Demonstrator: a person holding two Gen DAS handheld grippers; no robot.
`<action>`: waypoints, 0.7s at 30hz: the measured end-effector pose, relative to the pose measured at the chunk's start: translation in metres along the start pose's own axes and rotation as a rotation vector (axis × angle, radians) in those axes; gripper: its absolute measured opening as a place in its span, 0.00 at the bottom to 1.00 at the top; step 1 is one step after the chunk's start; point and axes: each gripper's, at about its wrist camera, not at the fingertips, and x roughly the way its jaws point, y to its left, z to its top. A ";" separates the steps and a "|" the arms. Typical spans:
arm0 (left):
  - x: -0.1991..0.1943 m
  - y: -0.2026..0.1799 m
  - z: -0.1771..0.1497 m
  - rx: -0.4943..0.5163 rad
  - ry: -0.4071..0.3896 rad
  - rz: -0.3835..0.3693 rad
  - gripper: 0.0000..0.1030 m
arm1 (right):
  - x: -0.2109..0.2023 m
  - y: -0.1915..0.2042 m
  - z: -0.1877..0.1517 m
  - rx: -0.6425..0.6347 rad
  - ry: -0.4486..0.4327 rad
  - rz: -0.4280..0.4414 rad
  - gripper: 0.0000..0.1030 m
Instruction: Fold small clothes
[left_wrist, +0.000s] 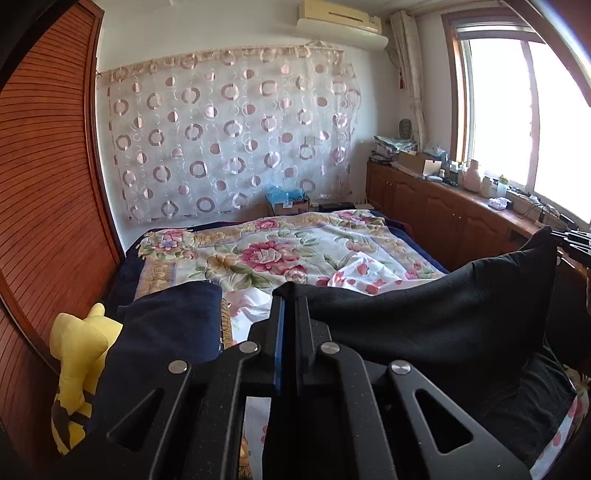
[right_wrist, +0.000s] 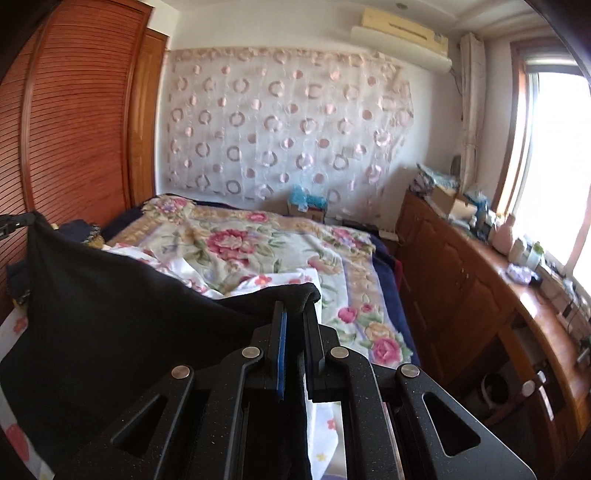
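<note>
Black garment (left_wrist: 436, 317) held up off the bed (left_wrist: 280, 251), stretched between both grippers, top edge sagging in a shallow curve between the two held corners. Left gripper (left_wrist: 290, 295) clamped tight on one top corner, fingers together with only cloth between the pads; fabric running off to the right toward the right gripper (left_wrist: 576, 243), visible at the frame edge pinching the far corner. From the right wrist view: right gripper (right_wrist: 297, 306) closed on a bunched fold of the black garment (right_wrist: 110, 306), cloth wedged between the fingers and hanging down through the gap; left gripper (right_wrist: 14, 221) small at the left edge, holding the opposite corner. Lower part of the garment draped down out of frame, contact with the bed not discernible. Beneath it, white sheet with red prints (left_wrist: 362, 273), rumpled, on top of the floral bedspread (right_wrist: 258, 240). Folded dark navy cloth (left_wrist: 166, 332) just left of the left gripper, yellow plush toy (left_wrist: 79, 354) beside it against the slatted wooden wardrobe (left_wrist: 48, 184). Circle-patterned sheer curtain (left_wrist: 229, 136) pinned on the far wall, air conditioner (left_wrist: 340, 18) above it. Wooden cabinet run (right_wrist: 461, 280) along the right side under the bright window (left_wrist: 517, 110), top cluttered with bottles and boxes.
</note>
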 end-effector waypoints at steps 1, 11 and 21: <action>0.002 0.000 0.000 -0.003 0.008 -0.001 0.05 | 0.009 0.005 0.023 0.010 0.014 -0.006 0.07; 0.003 -0.002 0.000 -0.010 0.044 -0.025 0.06 | 0.007 0.005 0.042 0.117 0.089 0.027 0.08; -0.031 -0.017 -0.045 0.050 0.123 -0.046 0.37 | -0.041 0.012 0.002 0.135 0.069 0.099 0.48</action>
